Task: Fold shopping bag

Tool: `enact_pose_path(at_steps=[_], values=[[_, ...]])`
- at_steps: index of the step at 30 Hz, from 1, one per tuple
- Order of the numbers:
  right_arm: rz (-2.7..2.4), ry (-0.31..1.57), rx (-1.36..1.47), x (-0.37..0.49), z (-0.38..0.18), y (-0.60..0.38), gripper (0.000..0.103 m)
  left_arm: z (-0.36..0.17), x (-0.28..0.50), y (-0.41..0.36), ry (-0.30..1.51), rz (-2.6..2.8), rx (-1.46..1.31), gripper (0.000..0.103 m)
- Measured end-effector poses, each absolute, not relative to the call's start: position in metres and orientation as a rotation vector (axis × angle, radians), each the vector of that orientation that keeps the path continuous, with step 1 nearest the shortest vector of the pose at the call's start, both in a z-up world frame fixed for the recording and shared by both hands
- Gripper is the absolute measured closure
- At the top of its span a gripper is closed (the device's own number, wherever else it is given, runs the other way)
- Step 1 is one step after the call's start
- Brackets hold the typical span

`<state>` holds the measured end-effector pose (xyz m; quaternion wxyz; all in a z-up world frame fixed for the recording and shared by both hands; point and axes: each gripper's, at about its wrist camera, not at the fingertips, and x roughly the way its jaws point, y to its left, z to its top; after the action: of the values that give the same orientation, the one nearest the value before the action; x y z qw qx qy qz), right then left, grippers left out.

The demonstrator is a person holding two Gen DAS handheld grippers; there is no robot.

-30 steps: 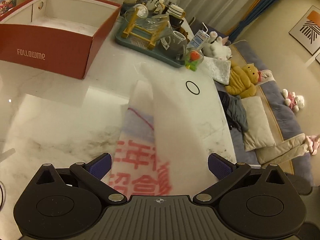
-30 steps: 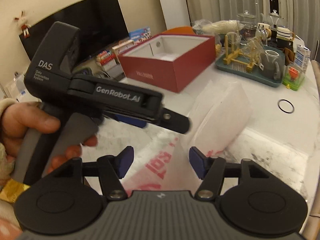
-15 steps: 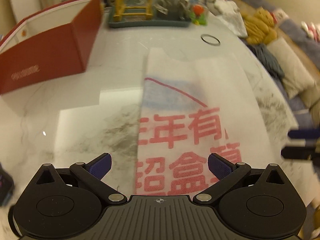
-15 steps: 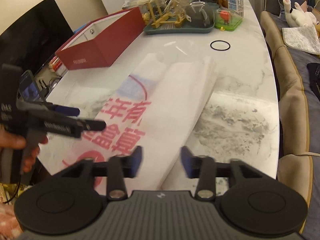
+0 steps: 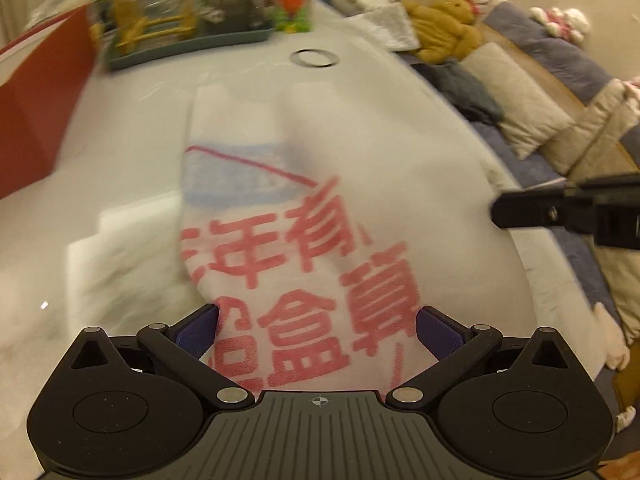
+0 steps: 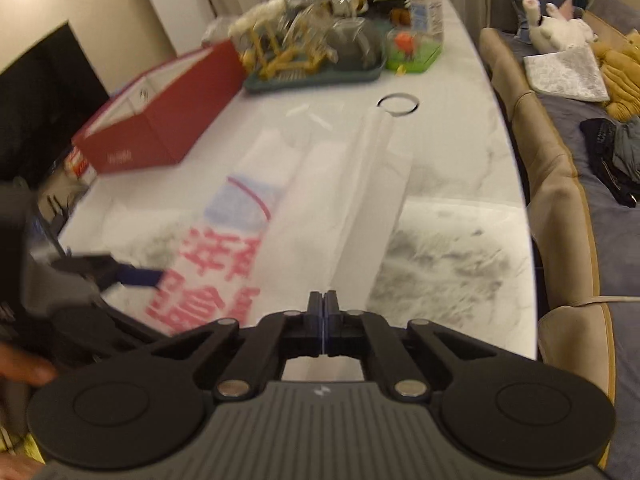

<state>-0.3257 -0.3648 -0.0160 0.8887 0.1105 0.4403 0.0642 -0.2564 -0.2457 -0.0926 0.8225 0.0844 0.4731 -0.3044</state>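
Thin white non-woven shopping bag (image 5: pixel 320 216) spread flat near tabletop (image 6: pixel 452 216) right edge: light, limp, slippery. Best pinched at near hem corners. Right hand-held gripper (image 6: pixel 322 322) clenched, seemingly on hem. Left hand-held gripper (image 5: pixel 318 324) spread wide, straddling bag.

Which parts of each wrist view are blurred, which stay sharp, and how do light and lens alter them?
Left wrist view: the shopping bag and far tray smear with motion, while the left gripper stays crisp. Right wrist view: the red box and glassware blur, while the right gripper is sharp. Both: warm yellowish light, soft sheen on the marble table, and fisheye bending of its edge.
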Motion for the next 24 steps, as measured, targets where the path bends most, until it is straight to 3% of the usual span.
enact_pose_path(at_steps=[4,8,20,24], values=[[0.112,0.864,0.285,-0.327,0.007,-0.388,0.103,-0.080,-0.252,-0.276,1.009,-0.794,0.087,0.000],[0.125,0.844,0.321,-0.328,0.022,-0.402,0.103,-0.049,-0.257,-0.256,0.948,-0.908,-0.006,0.000],[0.441,0.885,0.523,-0.272,0.032,-0.320,0.102,-0.003,-0.237,-0.093,0.811,-0.688,-0.343,0.000],[0.535,0.902,0.532,-0.263,0.032,-0.285,0.081,0.001,-0.235,-0.061,0.769,-0.597,-0.363,0.000]])
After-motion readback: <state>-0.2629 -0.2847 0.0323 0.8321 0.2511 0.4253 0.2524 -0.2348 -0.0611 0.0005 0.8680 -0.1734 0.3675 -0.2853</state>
